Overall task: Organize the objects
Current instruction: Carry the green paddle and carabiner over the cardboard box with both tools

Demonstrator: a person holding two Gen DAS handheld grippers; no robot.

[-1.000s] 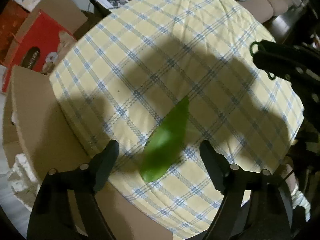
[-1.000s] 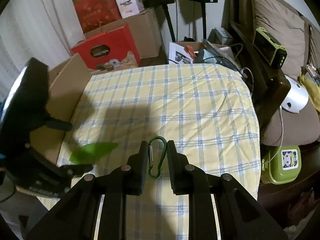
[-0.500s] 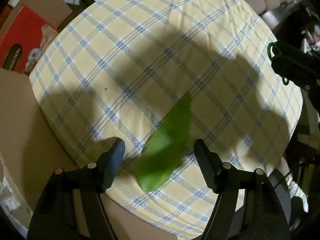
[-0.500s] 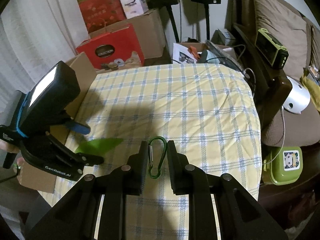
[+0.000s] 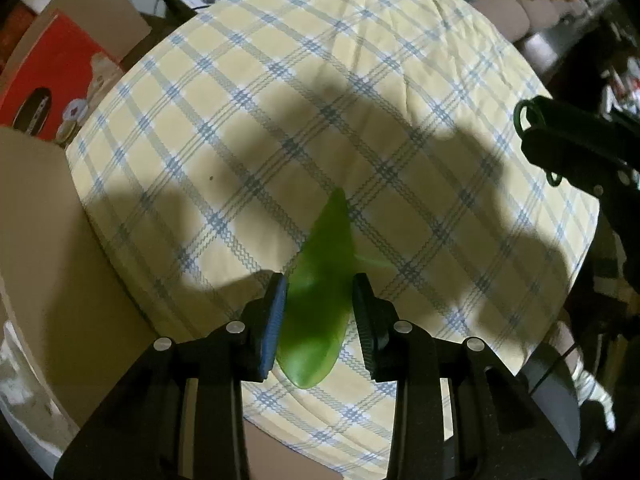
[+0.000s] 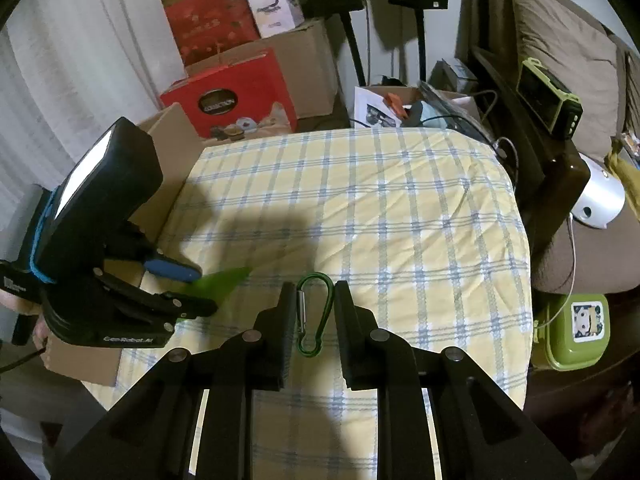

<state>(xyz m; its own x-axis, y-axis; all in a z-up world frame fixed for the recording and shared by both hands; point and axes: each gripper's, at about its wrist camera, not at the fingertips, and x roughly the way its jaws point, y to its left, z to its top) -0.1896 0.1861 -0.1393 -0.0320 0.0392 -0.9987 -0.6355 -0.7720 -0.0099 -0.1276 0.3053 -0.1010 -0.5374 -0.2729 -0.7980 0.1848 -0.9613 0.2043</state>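
Two claws are each working one green thing above the checked cloth (image 6: pixel 400 200). The left claw (image 5: pixel 318 312) is bracketing a flat green leaf (image 5: pixel 320 292), its pads lying against the leaf's two edges, so it is likely clamping it, though how firm the hold is cannot be told. The leaf's far tip is pointing out over the cloth; whether it is resting there or hanging just clear is unclear. The right claw (image 6: pixel 310 312) is clamping a green carabiner (image 6: pixel 314 314) upright between its pads, above the cloth's near edge.

Judging by this, the sorting is sitting at an early or middle stage: both things are in hand, neither is lying anywhere final, and nothing on the cloth is marking a target spot. Placing both is what is remaining.

Further out, a cardboard box (image 6: pixel 168 152) is standing beside the cloth's left edge; its inside is not showing. A red carton (image 6: pixel 236 96) and more boxes are stacking behind, and a shut green lunchbox (image 6: pixel 572 332) is sitting low at the right, contents hidden.
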